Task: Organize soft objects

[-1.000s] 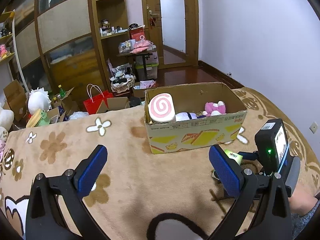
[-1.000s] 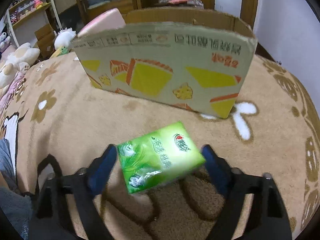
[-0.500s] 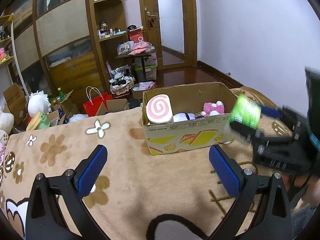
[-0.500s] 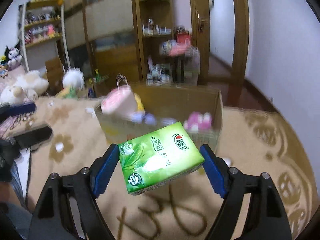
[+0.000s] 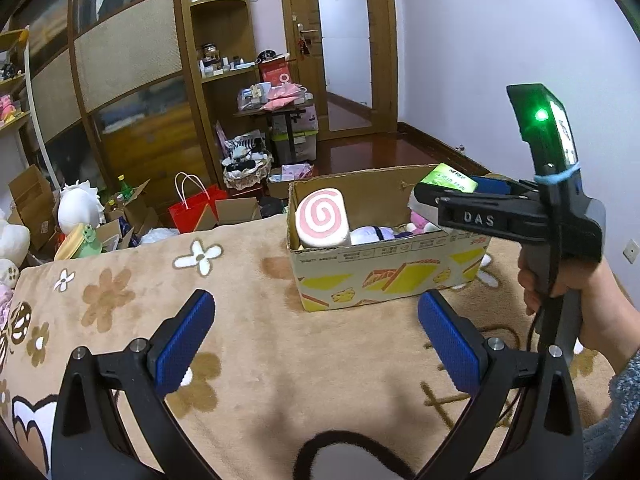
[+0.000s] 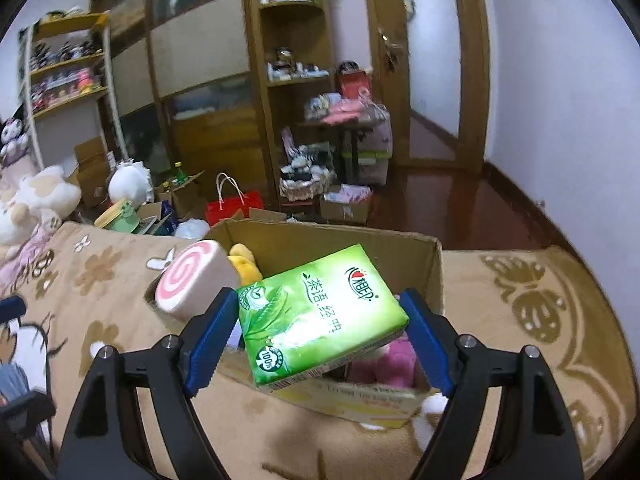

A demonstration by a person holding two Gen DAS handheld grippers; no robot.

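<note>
Tissue pack [image 6: 320, 312], green and soft-sided, sits low in the centre of the right wrist view, pinched across its long axis between the blue pads of the right gripper [image 6: 318, 336], one pad at each short end. It tilts, upper right corner highest. Directly behind and below it lies the open cardboard box [image 6: 434, 276], so the pack hangs above the box's near right part, beside the swirl cushion [image 6: 196, 284] and pink plush [image 6: 384, 364]. In the left wrist view, the left gripper [image 5: 316, 344] waits empty, jaws spread, over the blanket [image 5: 248, 280], short of the box.
</note>
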